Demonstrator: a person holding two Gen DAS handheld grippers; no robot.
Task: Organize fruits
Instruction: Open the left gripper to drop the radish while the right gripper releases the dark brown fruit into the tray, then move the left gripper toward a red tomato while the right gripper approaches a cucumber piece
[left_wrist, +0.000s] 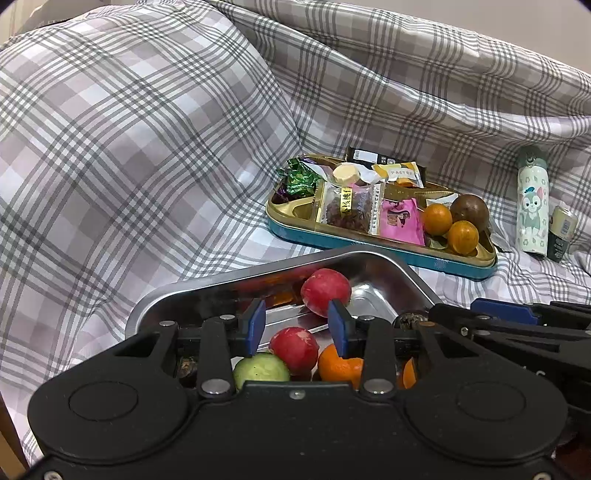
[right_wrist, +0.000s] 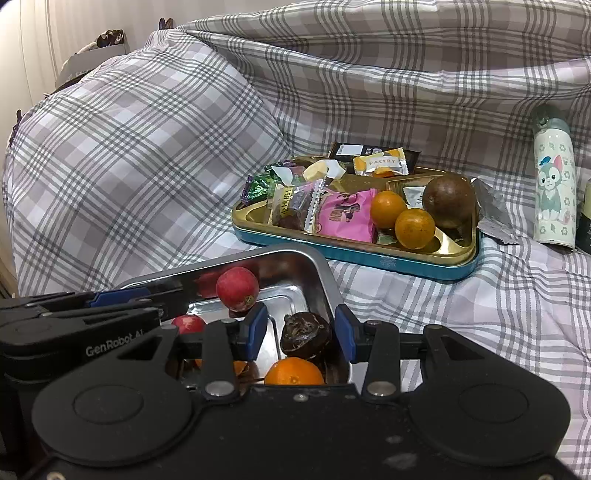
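Left wrist view showed a bed (left_wrist: 147, 155) covered in grey-and-lilac plaid, with a pillow (left_wrist: 122, 122) at the far left. Near the cameras sat a steel tray (left_wrist: 207, 288); beyond it, to the right, lay a teal tin (left_wrist: 369, 245) with a gold insert. Far right of the tin stood a cat-print bottle (left_wrist: 532, 206), upright, with a small jar (left_wrist: 562, 230) just beside it.

The left gripper (left_wrist: 297, 325) hung over the steel tray, jaws released and holding nothing. The right gripper (right_wrist: 301, 330) hung over the same tray's right end, jaws likewise parted and empty.

In the steel tray lay a red fruit (left_wrist: 325, 290) at the far side and a second red fruit (left_wrist: 294, 349) nearer, touching a green fruit (left_wrist: 260, 371) on its left. An orange (left_wrist: 340, 365) sat just right of them. In the right wrist view a dark, wrinkled fruit (right_wrist: 306, 334) rested between the right jaws' blue pads without being touched, with another orange (right_wrist: 294, 371) just near of it.

In the tin's right compartment sat a brown round fruit (right_wrist: 448, 201) and two small oranges (right_wrist: 388, 208), (right_wrist: 414, 228), close together. The rest of the tin held wrapped snacks: a pink packet (right_wrist: 347, 216), a clear packet (right_wrist: 295, 210), a yellow pastry packet (right_wrist: 380, 164) and green foil sweets (left_wrist: 299, 179).
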